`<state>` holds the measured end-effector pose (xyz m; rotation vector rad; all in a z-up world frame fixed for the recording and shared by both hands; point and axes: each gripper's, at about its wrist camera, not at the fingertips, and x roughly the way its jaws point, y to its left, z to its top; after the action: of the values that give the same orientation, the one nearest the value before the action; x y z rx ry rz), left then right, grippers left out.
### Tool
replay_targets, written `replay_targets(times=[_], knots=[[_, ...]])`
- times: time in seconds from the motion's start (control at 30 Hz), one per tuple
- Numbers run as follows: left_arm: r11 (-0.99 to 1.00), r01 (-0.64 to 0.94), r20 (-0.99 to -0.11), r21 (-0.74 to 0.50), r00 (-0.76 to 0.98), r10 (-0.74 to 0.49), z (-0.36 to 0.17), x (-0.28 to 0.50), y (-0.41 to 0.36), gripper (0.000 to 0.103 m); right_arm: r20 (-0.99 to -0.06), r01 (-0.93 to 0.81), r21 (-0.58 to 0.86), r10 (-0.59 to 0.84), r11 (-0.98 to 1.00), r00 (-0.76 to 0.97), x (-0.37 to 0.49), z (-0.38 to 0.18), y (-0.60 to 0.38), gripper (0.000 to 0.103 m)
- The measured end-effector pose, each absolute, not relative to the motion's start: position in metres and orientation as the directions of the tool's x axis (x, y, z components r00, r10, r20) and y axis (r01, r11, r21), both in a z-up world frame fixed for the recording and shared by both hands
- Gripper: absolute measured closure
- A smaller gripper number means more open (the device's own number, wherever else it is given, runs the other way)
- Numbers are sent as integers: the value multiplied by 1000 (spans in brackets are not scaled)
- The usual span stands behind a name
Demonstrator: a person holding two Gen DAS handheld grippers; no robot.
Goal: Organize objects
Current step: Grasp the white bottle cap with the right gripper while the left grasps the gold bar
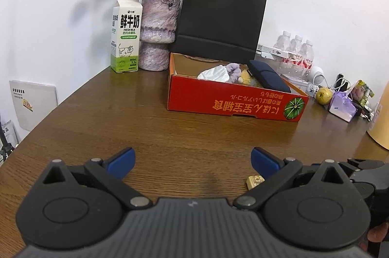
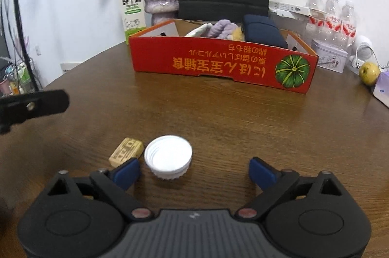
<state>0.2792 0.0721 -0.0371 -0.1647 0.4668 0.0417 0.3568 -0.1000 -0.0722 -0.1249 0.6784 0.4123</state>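
A white screw cap (image 2: 168, 156) lies open side up on the brown table, next to a small tan cork (image 2: 126, 152). My right gripper (image 2: 194, 171) is open, low over the table, with the cap just ahead of its left finger (image 2: 127, 173). The cork also shows in the left wrist view (image 1: 254, 181) beside my left gripper's right finger (image 1: 265, 162). My left gripper (image 1: 193, 160) is open and empty. A red cardboard box (image 2: 218, 63) stands farther back, holding a dark blue case (image 2: 262, 30), purple fabric and white items; it also shows in the left wrist view (image 1: 231, 100).
Behind the box stand a milk carton (image 1: 126, 34), a purple vase with dried roses (image 1: 158, 31) and a black paper bag (image 1: 218, 19). At the right are water bottles (image 2: 333, 14), a tin (image 2: 328, 56), a yellow-green apple (image 2: 369, 73) and a purple pouch (image 1: 341, 106).
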Motion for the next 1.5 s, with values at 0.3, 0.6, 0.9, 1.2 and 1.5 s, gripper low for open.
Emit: replay_targets(times=[0.3,0.6,0.9,1.2,1.5], knots=[[985,-83,-456,-149,890,6,-38,280,72,0,-562,-455,8,380,890,735,345,-63,-99,64],[984,-100,-482,-146,876,18,-43,284,73,0,-418,-380,-32,333,924,845,328,-51,-123,64],[987,-96,-510,-131,860,16,-51,286,64,0,-391,-329,-28,292,944,873,325,-49,-160,64],[995,-49,-547,-88,837,-6,-60,290,21,0,-369,-340,-26,308,940,877,316,-48,-178,64],[997,-35,-592,-70,806,-13,-67,310,-12,0,-356,-338,-26,307,941,883,312,-48,-182,64]])
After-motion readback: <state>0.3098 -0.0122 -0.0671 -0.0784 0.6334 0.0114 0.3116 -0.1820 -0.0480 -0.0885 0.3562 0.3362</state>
